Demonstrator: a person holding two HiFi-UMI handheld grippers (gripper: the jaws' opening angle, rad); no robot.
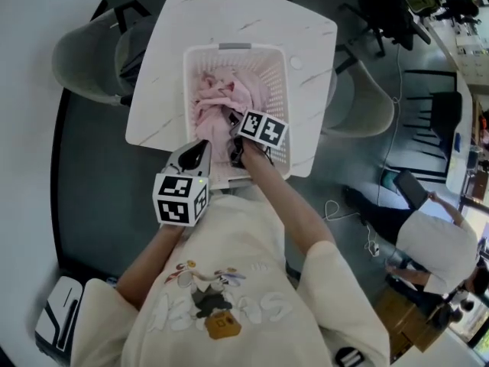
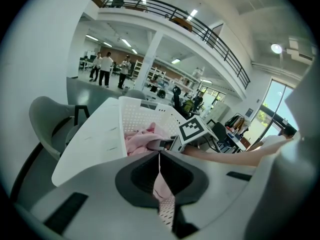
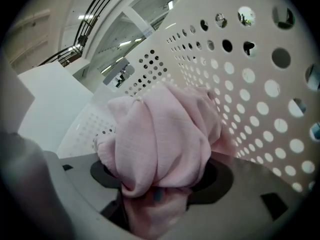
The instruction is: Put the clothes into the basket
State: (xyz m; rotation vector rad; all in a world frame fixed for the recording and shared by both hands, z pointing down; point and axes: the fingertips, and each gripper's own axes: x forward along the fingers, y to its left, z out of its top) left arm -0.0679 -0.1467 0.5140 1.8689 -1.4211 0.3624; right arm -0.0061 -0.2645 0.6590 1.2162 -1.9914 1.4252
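Note:
A white perforated basket (image 1: 235, 48) stands on the white marble-look table (image 1: 191, 21), with pink clothes (image 1: 218, 98) piled inside. My right gripper (image 1: 237, 142) reaches down into the basket's near end, its marker cube above the heap. In the right gripper view a bunched pink garment (image 3: 165, 139) fills the space between the jaws of this gripper (image 3: 157, 194), which is shut on it, close to the basket wall (image 3: 260, 84). My left gripper (image 1: 200, 147) hovers at the basket's near rim, its jaws (image 2: 159, 154) pressed together with nothing between them. Beyond them lie the basket (image 2: 145, 116) and pink cloth (image 2: 140, 139).
A grey chair (image 1: 84, 60) stands left of the table and another (image 1: 367, 98) to its right. A person (image 1: 435, 243) sits on the floor at lower right beside cables. Several people stand far off in the hall in the left gripper view.

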